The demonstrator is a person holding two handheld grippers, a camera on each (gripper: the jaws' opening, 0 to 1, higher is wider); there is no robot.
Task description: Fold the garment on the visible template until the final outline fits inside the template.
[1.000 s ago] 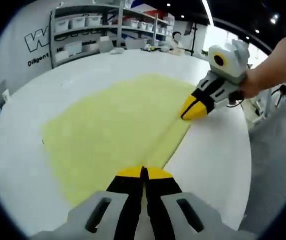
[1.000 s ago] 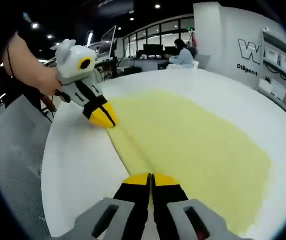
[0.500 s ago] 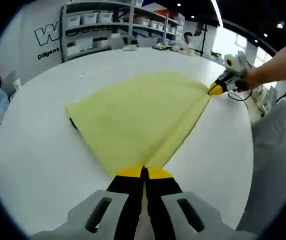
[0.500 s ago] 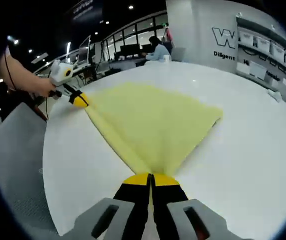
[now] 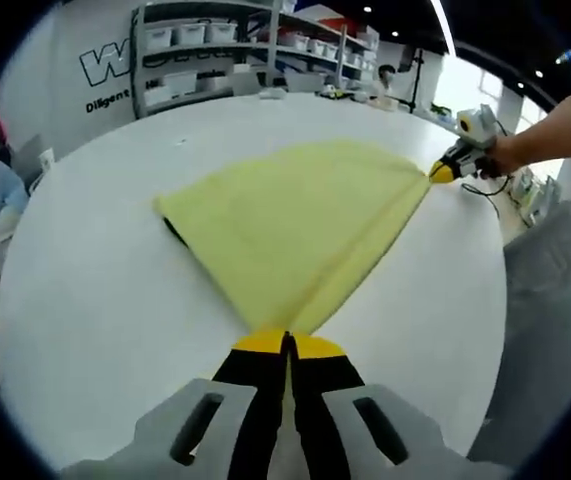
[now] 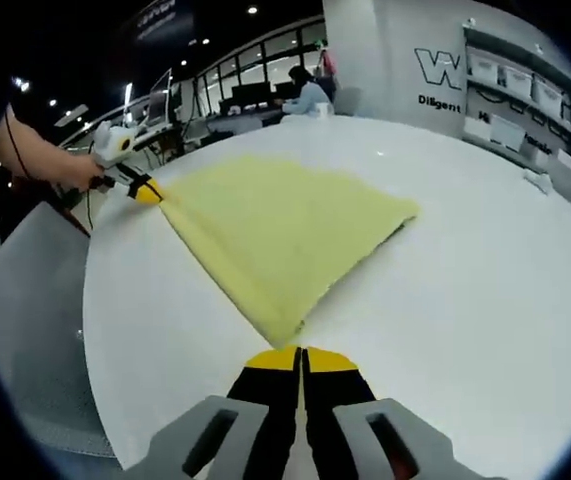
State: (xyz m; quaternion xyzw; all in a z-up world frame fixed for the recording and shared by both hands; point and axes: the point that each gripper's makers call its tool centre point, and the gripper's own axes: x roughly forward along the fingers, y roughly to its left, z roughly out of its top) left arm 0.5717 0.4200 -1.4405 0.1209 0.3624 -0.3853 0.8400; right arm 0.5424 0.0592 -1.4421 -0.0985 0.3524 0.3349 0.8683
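On the white table (image 5: pixel 85 300), both grippers pinch opposite corners of the yellow garment (image 5: pixel 295 225): left gripper (image 5: pixel 287 345) and right gripper (image 6: pixel 302 357), jaws closed on cloth. I would keep that edge taut and level, then lay it down squarely; no template outline is discernible.

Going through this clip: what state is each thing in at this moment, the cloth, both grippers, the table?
Yellow cloth: folded, stretched taut between the two grippers, lying on the table.
Left gripper: shut on one cloth corner.
Right gripper: shut on the opposite corner.
White table: bare around the cloth.

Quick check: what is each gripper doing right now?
Left gripper: shut on the cloth corner.
Right gripper: shut, cloth corner at its tips; grip cannot be told.
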